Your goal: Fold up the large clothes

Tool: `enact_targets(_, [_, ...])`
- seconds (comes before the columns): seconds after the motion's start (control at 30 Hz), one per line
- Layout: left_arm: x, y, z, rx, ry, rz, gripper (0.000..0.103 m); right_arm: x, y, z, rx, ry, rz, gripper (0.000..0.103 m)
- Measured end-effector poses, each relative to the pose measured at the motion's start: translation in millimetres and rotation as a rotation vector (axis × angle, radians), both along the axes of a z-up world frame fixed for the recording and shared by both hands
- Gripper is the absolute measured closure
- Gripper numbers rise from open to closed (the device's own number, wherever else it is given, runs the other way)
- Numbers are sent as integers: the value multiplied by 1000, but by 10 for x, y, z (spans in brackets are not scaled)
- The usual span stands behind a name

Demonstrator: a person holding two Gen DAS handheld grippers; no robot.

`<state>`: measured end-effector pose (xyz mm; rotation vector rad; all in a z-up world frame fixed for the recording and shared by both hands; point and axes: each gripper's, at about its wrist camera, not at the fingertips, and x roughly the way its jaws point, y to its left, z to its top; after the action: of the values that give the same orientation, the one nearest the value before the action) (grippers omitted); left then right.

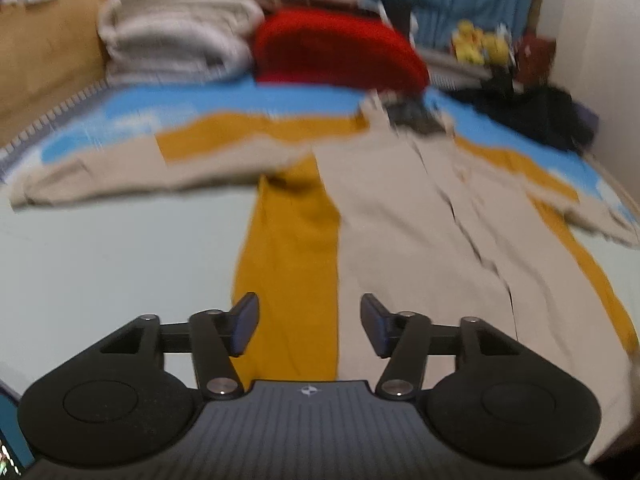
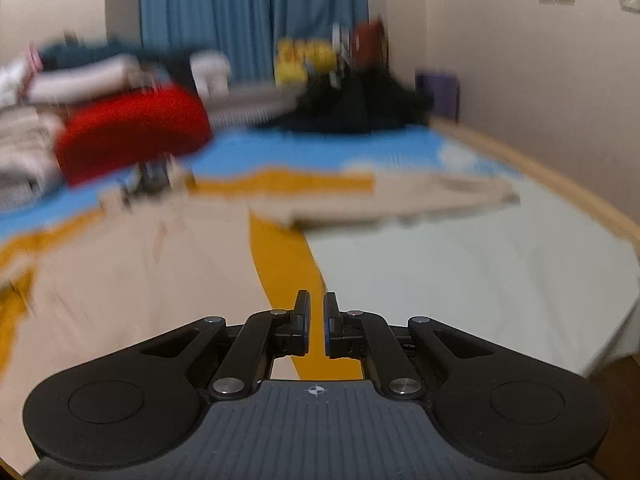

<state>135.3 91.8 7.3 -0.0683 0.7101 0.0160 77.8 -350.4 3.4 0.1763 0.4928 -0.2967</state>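
Note:
A large beige shirt (image 1: 408, 216) lies spread face up on the bed, collar at the far end, one sleeve (image 1: 140, 172) stretched out to the left. In the right wrist view the shirt (image 2: 132, 264) fills the left side, with its other sleeve (image 2: 404, 196) stretched to the right. My left gripper (image 1: 310, 324) is open and empty, above the shirt's near left hem. My right gripper (image 2: 317, 324) has its jaws nearly together with a narrow gap and nothing between them, above the near right hem. Both views are blurred.
The bed cover has blue, mustard (image 1: 288, 272) and pale green (image 1: 112, 264) areas. A red cushion (image 1: 336, 52), folded pale blankets (image 1: 176, 32), dark clothes (image 2: 360, 108) and yellow toys (image 2: 304, 58) lie at the far end. A wall (image 2: 540, 92) and the bed edge (image 2: 560, 184) run along the right.

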Motion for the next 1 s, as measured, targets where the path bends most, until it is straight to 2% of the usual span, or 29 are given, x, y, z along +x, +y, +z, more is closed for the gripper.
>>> enact_targets(0.13, [41, 40, 170, 32, -97, 94, 41, 54, 5, 194, 25, -111, 8, 97])
enact_targets(0.23, [168, 99, 332, 64, -137, 126, 41, 21, 90, 274, 21, -151, 18, 97])
enact_targets(0.33, [457, 174, 550, 107, -178, 117, 41, 76, 199, 326, 14, -174, 26, 97])
enact_targets(0.47, [990, 316, 863, 91, -231, 127, 41, 165, 384, 296, -3, -167, 55, 97])
enact_targets(0.57, [1286, 423, 937, 107, -261, 126, 41, 202, 515, 375, -1, -196, 82, 97])
enact_targets(0.63, [1396, 503, 887, 116, -279, 115, 41, 206, 613, 449, -15, -223, 104, 97])
enact_targets(0.67, [1423, 548, 822, 126, -280, 111, 41, 210, 654, 480, -23, -234, 112, 94])
enact_targets(0.7, [1452, 616, 729, 133, -269, 114, 40, 211, 707, 519, -36, -250, 121, 80])
enact_targets(0.73, [1501, 697, 644, 130, -245, 121, 40, 206, 760, 561, -50, -272, 132, 59])
enact_targets(0.8, [1621, 889, 470, 106, -161, 173, 41, 206, 857, 654, -80, -319, 152, 41])
enact_targets(0.87, [1708, 1114, 339, 75, -142, 227, 41, 227, 936, 759, -113, -365, 183, 40])
enact_targets(1.0, [1840, 1517, 98, 104, -108, 303, 43, 433, 1099, 1010, -168, -426, 231, 38])
